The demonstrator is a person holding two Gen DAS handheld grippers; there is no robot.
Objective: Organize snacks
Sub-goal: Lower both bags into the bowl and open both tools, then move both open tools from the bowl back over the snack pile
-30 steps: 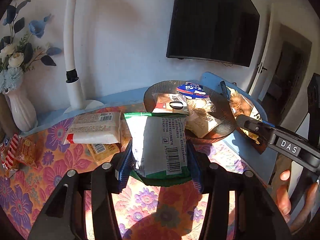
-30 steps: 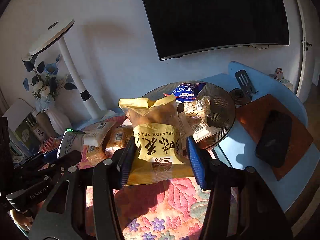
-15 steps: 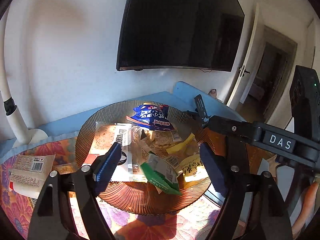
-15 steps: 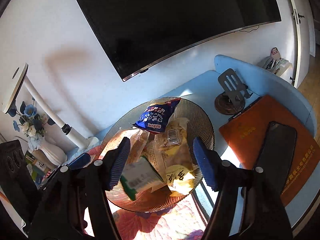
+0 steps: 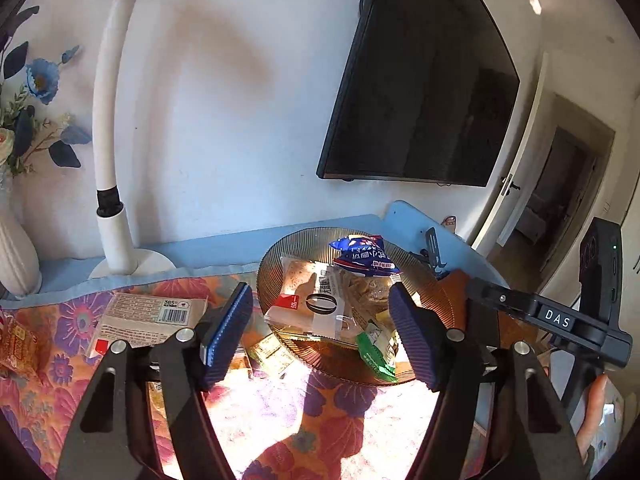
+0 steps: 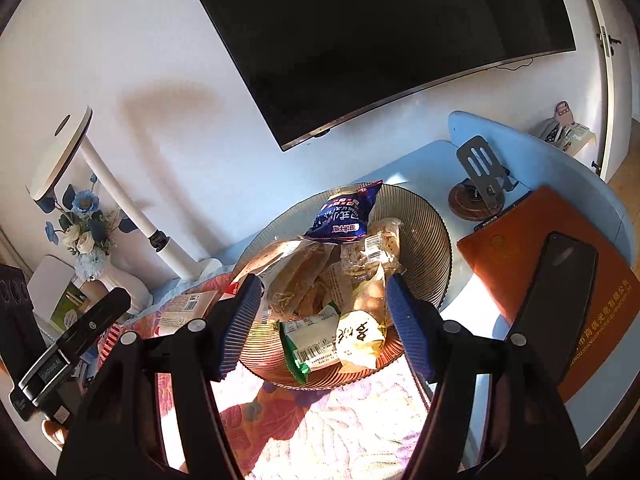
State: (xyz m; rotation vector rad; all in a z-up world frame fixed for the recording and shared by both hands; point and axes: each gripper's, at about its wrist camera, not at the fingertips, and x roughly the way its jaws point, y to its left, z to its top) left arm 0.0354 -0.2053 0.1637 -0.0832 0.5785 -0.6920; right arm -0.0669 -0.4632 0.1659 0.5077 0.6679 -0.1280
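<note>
A ribbed brown glass bowl holds several snack packets. A blue packet lies on top at the back. A green-and-white packet and a yellow packet lie at the front. My left gripper hovers short of the bowl, its jaws closing with nothing between them. My right gripper stands open and empty above the bowl's near rim. A beige barcode packet and a small packet lie on the floral cloth to the left.
A white lamp and a vase of flowers stand at the back left. To the right of the bowl are an orange notebook with a black phone on it and a metal phone stand. A dark TV hangs on the wall.
A second ago the left gripper held the green-and-white packet and the right the yellow one. Both packets now lie in the bowl, both grippers are empty, and the left has drawn back.
</note>
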